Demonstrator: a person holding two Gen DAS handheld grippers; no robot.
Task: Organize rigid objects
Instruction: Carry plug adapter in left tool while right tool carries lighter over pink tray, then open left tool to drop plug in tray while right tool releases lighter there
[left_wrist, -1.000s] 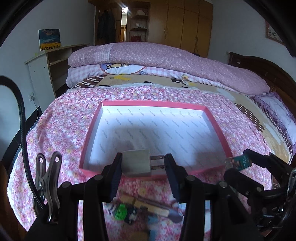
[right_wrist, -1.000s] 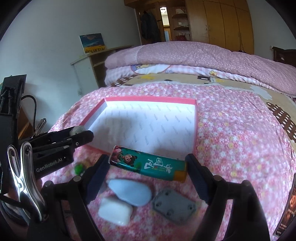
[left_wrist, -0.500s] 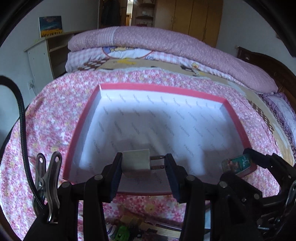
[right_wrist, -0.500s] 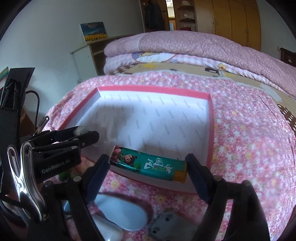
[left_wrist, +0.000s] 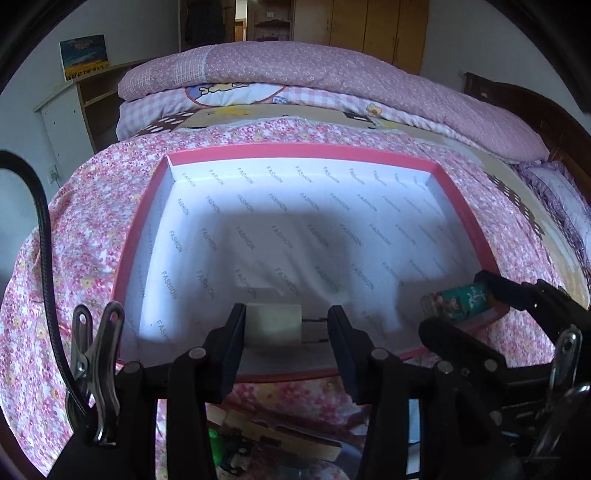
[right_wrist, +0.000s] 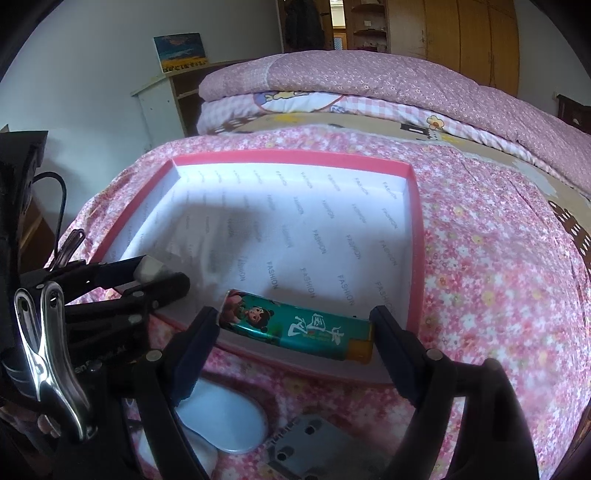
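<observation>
Left wrist view: the left gripper (left_wrist: 286, 325) has its jaws closed on one white charger plug (left_wrist: 272, 324), held across its length with one pad on the block's back face and the other against the tips of the two metal prongs; it hangs just over the near wall of the single pink-rimmed box (left_wrist: 303, 150), whose white lined floor looks bare. The plug is probably light, hard and smooth-sided, and the prong end gives little bearing surface, so a grip across the flat sides of the block would likely be surer. At 3 o'clock the right gripper (left_wrist: 460, 304) shows with one green lighter (left_wrist: 461, 302) between its jaws. At 6 o'clock, under the gripper and outside the box, lie a few more small things on the bed (left_wrist: 92, 206), among them something green; they are too hidden to count. Right wrist view: the right gripper (right_wrist: 295, 325) is clamped end to end on the lighter (right_wrist: 295, 325), one pad on the metal top and the other on the orange base, over the near edge of the box (right_wrist: 291, 158). It is likely light, stiff and glossy, so it could swivel in this lengthwise hold. At 9 o'clock the left gripper (right_wrist: 155, 275) carries the plug (right_wrist: 147, 268). At 6 o'clock, on the bed (right_wrist: 480, 258) outside the box, are one pale blue oval piece (right_wrist: 225, 421) and one grey plate with screw holes (right_wrist: 314, 446), both partly hidden.
</observation>
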